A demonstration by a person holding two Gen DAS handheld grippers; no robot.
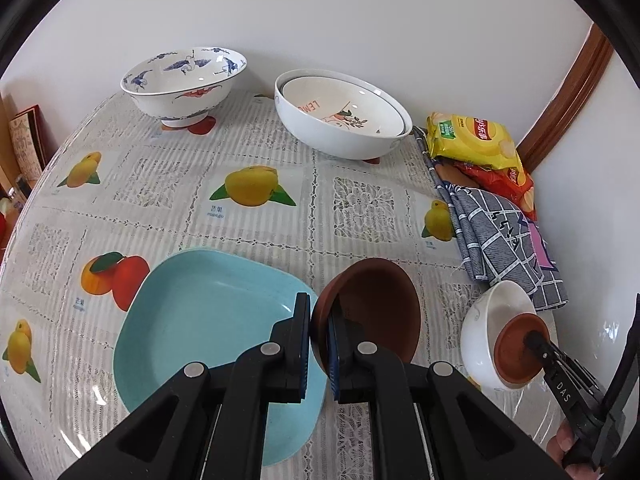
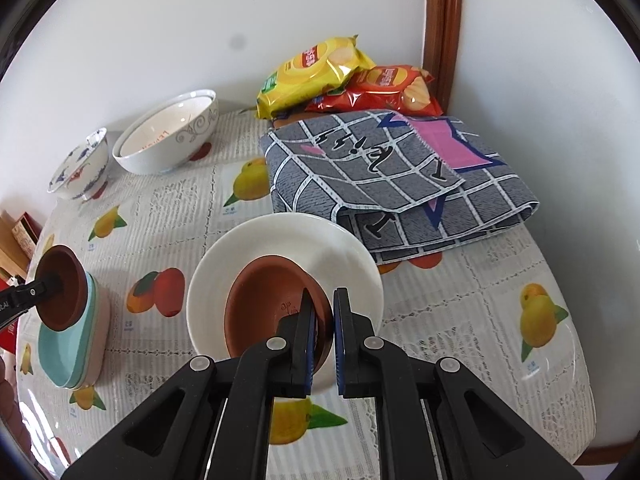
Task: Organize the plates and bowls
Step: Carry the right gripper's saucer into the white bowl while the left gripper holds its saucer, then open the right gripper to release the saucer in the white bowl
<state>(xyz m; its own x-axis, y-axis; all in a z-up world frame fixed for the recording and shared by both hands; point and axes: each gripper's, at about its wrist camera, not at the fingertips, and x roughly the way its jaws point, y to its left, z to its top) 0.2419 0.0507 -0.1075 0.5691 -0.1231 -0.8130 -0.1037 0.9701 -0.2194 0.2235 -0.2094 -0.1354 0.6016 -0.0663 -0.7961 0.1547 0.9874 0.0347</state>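
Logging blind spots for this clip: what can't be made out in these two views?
- Brown dish in the left hand-held gripper: whether it touches the blue plate; both views leave this unclear.
- Brown dish in the right hand-held gripper: whether it rests in the white bowl, near rim hidden by the fingers.
- Nested bowls: inner print partly hidden by the outer rim.
- Items at the table's left edge: cut off by the fisheye border.

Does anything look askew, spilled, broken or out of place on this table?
Nothing is spilled or broken. The only non-tableware is at the far corner: two chip bags and a folded grey cloth. The brown dishes sit tilted only because the grippers pinch their rims.
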